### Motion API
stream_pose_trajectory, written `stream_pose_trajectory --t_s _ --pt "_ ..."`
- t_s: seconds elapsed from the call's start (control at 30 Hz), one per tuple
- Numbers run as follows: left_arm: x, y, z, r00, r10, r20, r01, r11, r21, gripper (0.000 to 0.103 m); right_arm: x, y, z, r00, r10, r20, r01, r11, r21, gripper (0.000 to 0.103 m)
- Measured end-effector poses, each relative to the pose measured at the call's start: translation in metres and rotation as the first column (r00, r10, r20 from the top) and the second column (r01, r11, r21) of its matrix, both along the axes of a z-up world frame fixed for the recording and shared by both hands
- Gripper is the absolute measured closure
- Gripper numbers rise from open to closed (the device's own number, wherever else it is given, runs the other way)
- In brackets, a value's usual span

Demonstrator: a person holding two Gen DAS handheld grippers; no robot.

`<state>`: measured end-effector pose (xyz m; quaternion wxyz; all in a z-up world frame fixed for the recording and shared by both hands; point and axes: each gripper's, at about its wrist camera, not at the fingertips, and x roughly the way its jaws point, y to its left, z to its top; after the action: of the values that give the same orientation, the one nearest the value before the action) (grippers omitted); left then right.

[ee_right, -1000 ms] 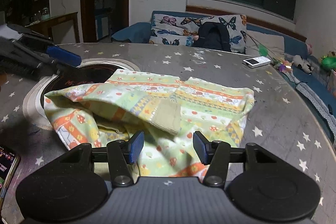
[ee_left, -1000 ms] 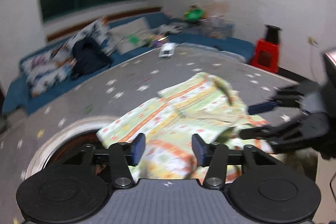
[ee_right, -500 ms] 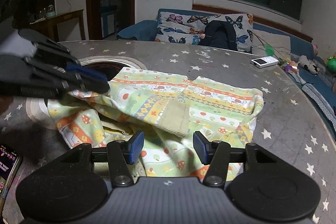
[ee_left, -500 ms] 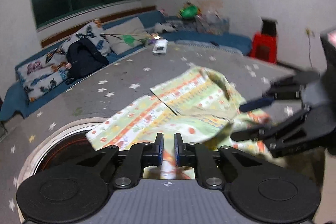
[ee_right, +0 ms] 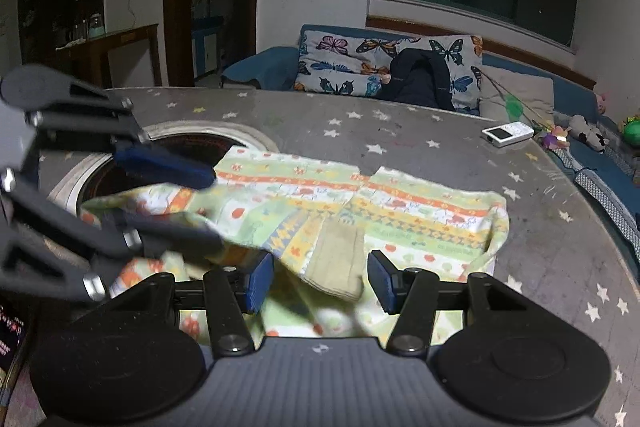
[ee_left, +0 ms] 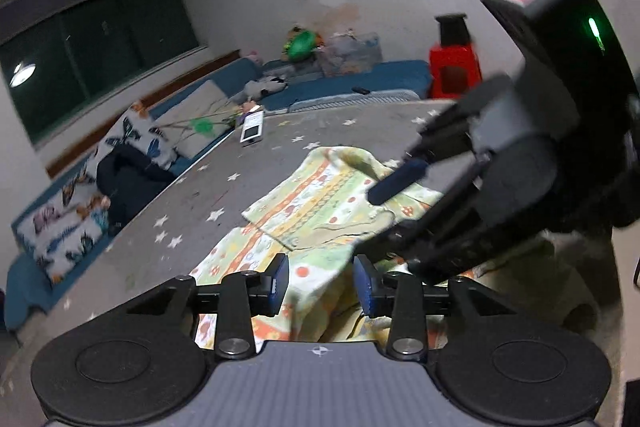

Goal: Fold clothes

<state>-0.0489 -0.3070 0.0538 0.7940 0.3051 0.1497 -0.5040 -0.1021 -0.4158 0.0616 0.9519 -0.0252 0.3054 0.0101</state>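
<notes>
Left gripper (ee_left: 321, 285) reopened since half a second ago. Right gripper (ee_right: 320, 281) spread, empty. Soft, limp garment (ee_right: 360, 203); best pinched at hem.

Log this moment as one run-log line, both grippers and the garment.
left gripper: open, over cloth | right gripper: open, over cloth | patterned garment: rumpled on star-print table, part-folded | grasp: none

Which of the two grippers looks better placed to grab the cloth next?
Probably the right gripper: its open jaws straddle the tan folded flap of the patterned garment. The left gripper is open too, but over bunched fabric with no clear edge between its jaws.
</notes>
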Motion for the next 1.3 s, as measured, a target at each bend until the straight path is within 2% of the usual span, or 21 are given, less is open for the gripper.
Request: stream_pose_trajectory --t_s 0.1,0.13,0.17,0.2,0.23,0.3,0.47,0.6,0.77,0.97,1.1,1.13,1.23,1.3 --pt "0.004 -0.011 -0.008 1.0 -0.004 0.023 0.003 0.999 0.036 0.063 0.004 -0.001 0.004 1.0 0.002 0.009 -0.002 1.0 -0.003 0.05" --pt "0.006 -0.013 -0.009 1.0 0.001 0.022 -0.002 0.999 0.035 0.067 0.005 -0.002 0.005 1.0 0.001 0.012 -0.001 1.0 -0.007 0.05" --pt "0.008 -0.013 -0.01 1.0 0.006 0.02 -0.007 0.999 0.032 0.079 0.006 -0.003 0.006 1.0 0.002 0.014 -0.002 1.0 -0.004 0.05" --pt "0.01 -0.013 -0.011 1.0 0.011 0.022 -0.012 0.999 0.031 0.085 0.006 -0.003 0.007 1.0 0.006 0.017 -0.006 1.0 -0.007 0.05" --pt "0.012 -0.012 -0.012 1.0 0.016 0.024 -0.017 0.999 0.029 0.087 0.005 -0.003 0.008 1.0 0.01 0.019 -0.01 1.0 -0.01 0.05" --pt "0.015 -0.007 -0.011 0.999 0.036 0.019 -0.036 0.999 0.01 0.094 0.004 -0.003 0.01 1.0 0.016 0.023 -0.016 1.0 -0.016 0.05" --pt "0.03 0.021 0.006 0.988 0.143 -0.051 -0.148 0.984 -0.099 0.098 -0.002 -0.005 0.011 1.0 0.018 0.016 -0.017 1.0 -0.026 0.05" --pt "0.044 0.047 0.021 0.964 0.242 -0.112 -0.259 0.949 -0.18 0.099 -0.003 -0.001 0.008 1.0 0.029 -0.001 -0.029 0.999 -0.027 0.051" --pt "0.06 0.082 0.036 0.918 0.349 -0.188 -0.389 0.885 -0.257 0.099 -0.001 0.021 0.006 0.993 0.113 -0.014 -0.114 0.993 -0.043 0.05" --pt "0.066 0.121 0.04 0.868 0.441 -0.228 -0.492 0.824 -0.28 0.099 0.008 0.049 0.001 0.98 0.199 -0.018 -0.2 0.977 -0.073 0.046" --pt "0.071 0.138 0.038 0.839 0.48 -0.257 -0.539 0.798 -0.269 0.099 0.016 0.056 -0.001 0.978 0.207 -0.013 -0.208 0.975 -0.079 0.046" --pt "0.072 0.141 0.037 0.836 0.479 -0.267 -0.542 0.798 -0.264 0.099 0.018 0.057 -0.001 0.978 0.209 -0.012 -0.21 0.974 -0.081 0.046" --pt "0.07 0.148 0.038 0.85 0.429 -0.305 -0.508 0.82 -0.263 0.099 0.021 0.059 0.0 0.978 0.208 -0.009 -0.208 0.975 -0.082 0.046" --pt "0.065 0.148 0.041 0.872 0.379 -0.31 -0.462 0.847 -0.264 0.097 0.024 0.059 0.002 0.98 0.199 0.0 -0.199 0.976 -0.085 0.046"
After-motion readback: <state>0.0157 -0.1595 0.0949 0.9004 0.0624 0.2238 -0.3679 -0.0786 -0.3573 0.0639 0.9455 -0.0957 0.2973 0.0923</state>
